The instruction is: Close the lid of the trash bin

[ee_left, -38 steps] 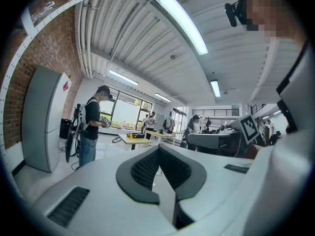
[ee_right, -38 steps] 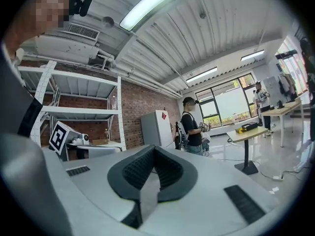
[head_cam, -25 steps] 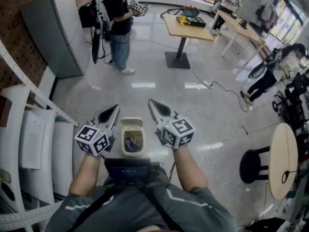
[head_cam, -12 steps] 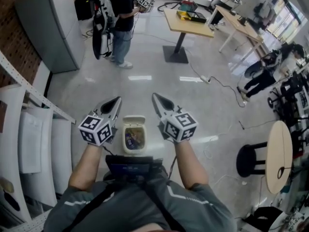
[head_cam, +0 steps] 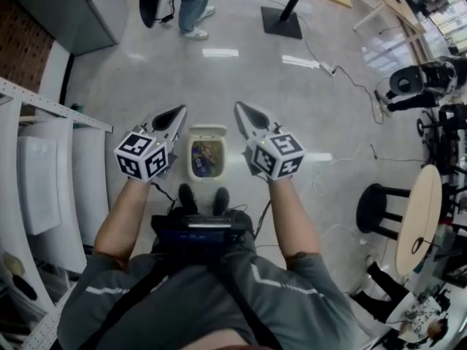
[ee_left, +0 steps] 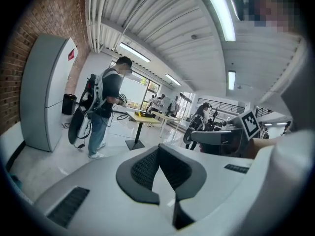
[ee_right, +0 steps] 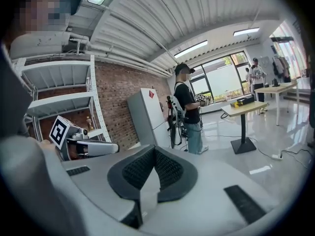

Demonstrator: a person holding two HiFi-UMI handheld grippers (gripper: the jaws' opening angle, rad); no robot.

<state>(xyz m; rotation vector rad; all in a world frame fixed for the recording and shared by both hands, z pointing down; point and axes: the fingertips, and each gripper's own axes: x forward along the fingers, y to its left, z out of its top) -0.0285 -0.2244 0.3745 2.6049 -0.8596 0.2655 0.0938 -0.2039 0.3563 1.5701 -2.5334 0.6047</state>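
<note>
Left tool (head_cam: 172, 119): jaws closed together with nothing between them, held in the air just left of the trash bin. Trash bin (head_cam: 205, 155): stands on the floor (head_cam: 248, 79) between both tools, just ahead of the person's shoes (head_cam: 201, 197). Its lid (head_cam: 208, 131) is raised at the far edge and the contents show. Right tool (head_cam: 246, 119): jaws likewise closed on nothing, just right of the bin.

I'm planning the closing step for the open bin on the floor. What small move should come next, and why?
Probably lower the right gripper toward the raised lid at the far edge of the trash bin. The bin is open with rubbish showing. Both that gripper and the left gripper hover beside it, jaws together, empty, touching nothing.
</note>
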